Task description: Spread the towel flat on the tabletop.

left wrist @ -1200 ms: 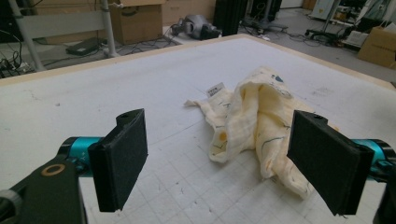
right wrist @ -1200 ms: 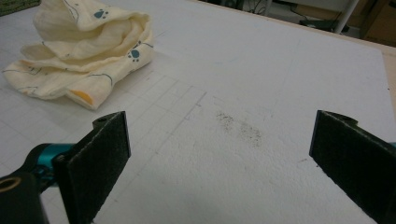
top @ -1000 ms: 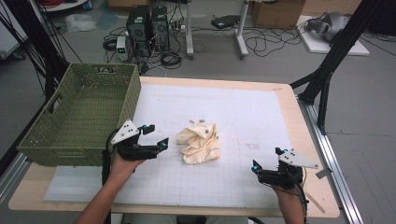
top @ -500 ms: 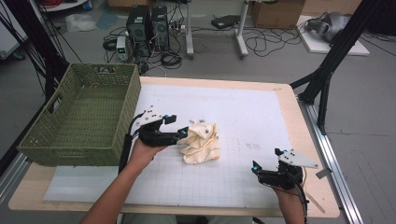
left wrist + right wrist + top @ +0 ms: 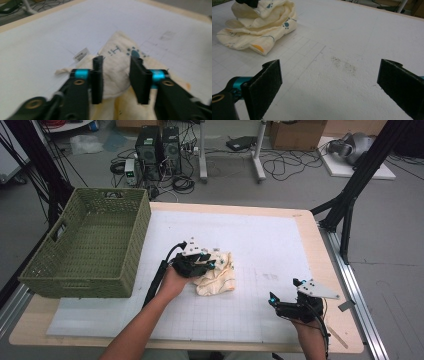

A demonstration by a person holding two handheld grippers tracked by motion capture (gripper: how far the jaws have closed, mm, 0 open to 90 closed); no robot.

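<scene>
The left claw point(image 5: 115, 80) is closing its jaws around a fold of the cream paw-print cloth point(image 5: 217, 276), while the right claw point(image 5: 329, 85) is resting wide apart on the surface point(image 5: 260, 245).

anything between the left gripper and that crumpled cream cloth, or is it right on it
Nothing visible stands between them. The left gripper is already at the cream cloth, its jaws having just been closing with a fold of fabric between them.
</scene>
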